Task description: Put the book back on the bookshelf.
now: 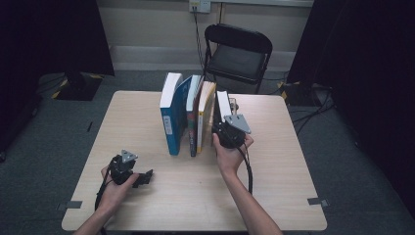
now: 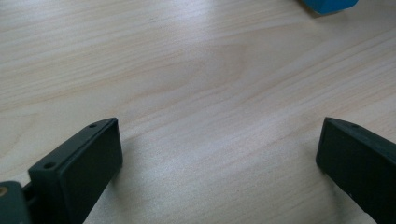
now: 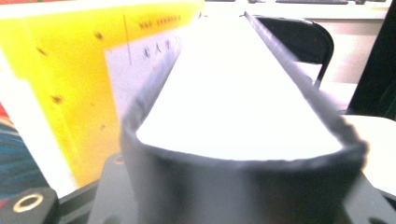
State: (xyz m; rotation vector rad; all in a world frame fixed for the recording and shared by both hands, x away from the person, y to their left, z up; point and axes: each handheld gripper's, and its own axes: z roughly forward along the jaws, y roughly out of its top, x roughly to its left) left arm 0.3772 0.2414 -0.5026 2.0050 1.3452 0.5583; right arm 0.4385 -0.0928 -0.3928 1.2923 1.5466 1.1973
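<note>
Right gripper [image 1: 226, 128] stood at the near end of a dark-covered book [image 1: 222, 105], its jaws on either side of the spine. In the right gripper view the rounded spine lay right between the jaws, but their pads were hidden behind it, so I could not tell whether they pressed on the cover or stood just off it. Judging by its place, the book was being steadied upright as the right-hand end of a row standing across the middle of the table [image 1: 147, 205].

That row ran left from it: a yellow book [image 1: 205, 117] just beside the dark one and leaning toward it, then a thin white-edged book with a dark spine [image 1: 193, 115], then the tall blue book [image 1: 172, 115] at the left end. The lean probably explained the hold, since the end volume propped the others.

Its look: a black, slightly worn cover wrapped round a bright white block of pages, the top edge running away toward a black folding chair [image 1: 238, 51] beyond the far side of the table.

Left gripper [image 1: 142, 178] rested near the person, well left of the row, jaws wide apart over bare wood and holding nothing; it seemed parked until needed.
</note>
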